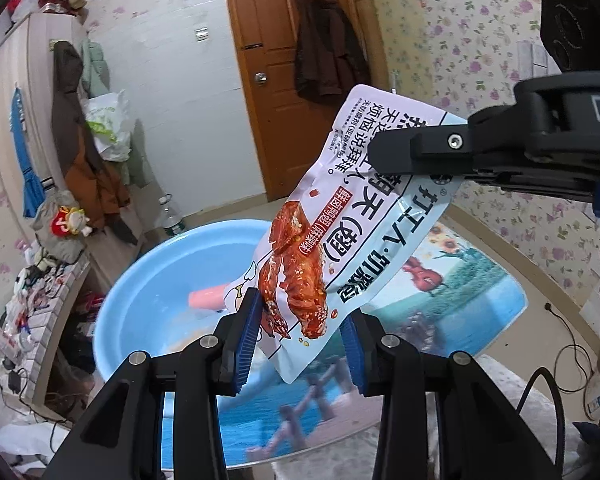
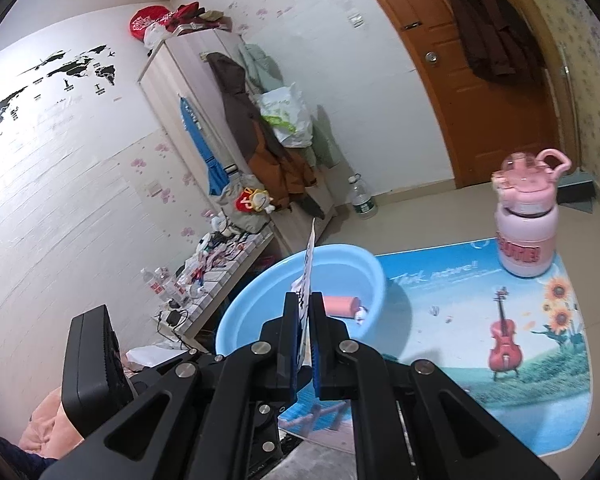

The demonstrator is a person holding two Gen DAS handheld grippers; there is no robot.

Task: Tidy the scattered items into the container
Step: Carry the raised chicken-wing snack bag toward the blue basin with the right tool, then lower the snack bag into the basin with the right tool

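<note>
A white snack packet (image 1: 352,216) printed with red chicken pieces hangs in the air above the table. My right gripper (image 1: 384,156) comes in from the right and is shut on the packet's upper part; in the right wrist view the packet (image 2: 309,268) shows edge-on between its jaws (image 2: 307,312). My left gripper (image 1: 300,336) is open, and the packet's lower end hangs between its blue pads (image 1: 249,340) without being pinched. The light blue basin (image 1: 140,292) stands behind, with a pink sausage (image 1: 206,298) inside, also in the right wrist view (image 2: 342,306).
A pink bottle (image 2: 526,216) stands at the far right of the picture mat (image 2: 480,320) on the table. A low shelf with clutter (image 2: 212,268) and a wardrobe are to the left beyond the table's edge. A water bottle (image 2: 362,198) stands on the floor.
</note>
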